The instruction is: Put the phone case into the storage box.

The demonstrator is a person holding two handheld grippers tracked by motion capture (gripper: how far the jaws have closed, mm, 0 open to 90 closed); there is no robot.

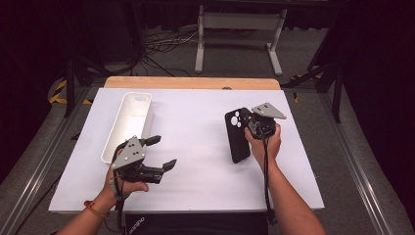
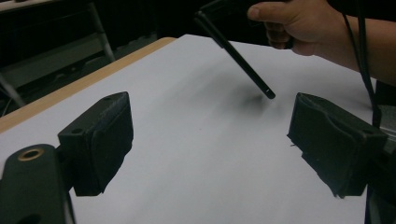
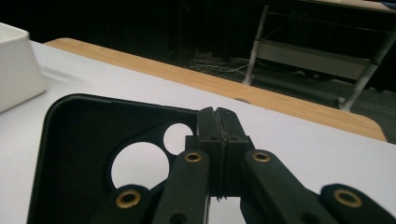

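A black phone case point(image 1: 237, 139) with round camera holes lies at the table's right middle. My right gripper point(image 1: 247, 119) is shut on the case's rim beside the holes. In the right gripper view the two jaws point(image 3: 218, 116) meet on the rim of the case point(image 3: 79, 154). The left gripper view shows the case point(image 2: 236, 53) tilted, its far end raised and its lower end on the white sheet. My left gripper point(image 1: 162, 152) hovers near the front left, pointing right, open with nothing between its pads point(image 2: 105, 140).
A long white bin point(image 1: 134, 117) stands at the left, just beyond my left gripper, and its corner point(image 3: 14, 70) appears in the right gripper view. A white sheet point(image 1: 195, 161) covers the table, with a wooden strip point(image 1: 191, 82) at the far edge. A metal stand point(image 1: 240, 22) is behind.
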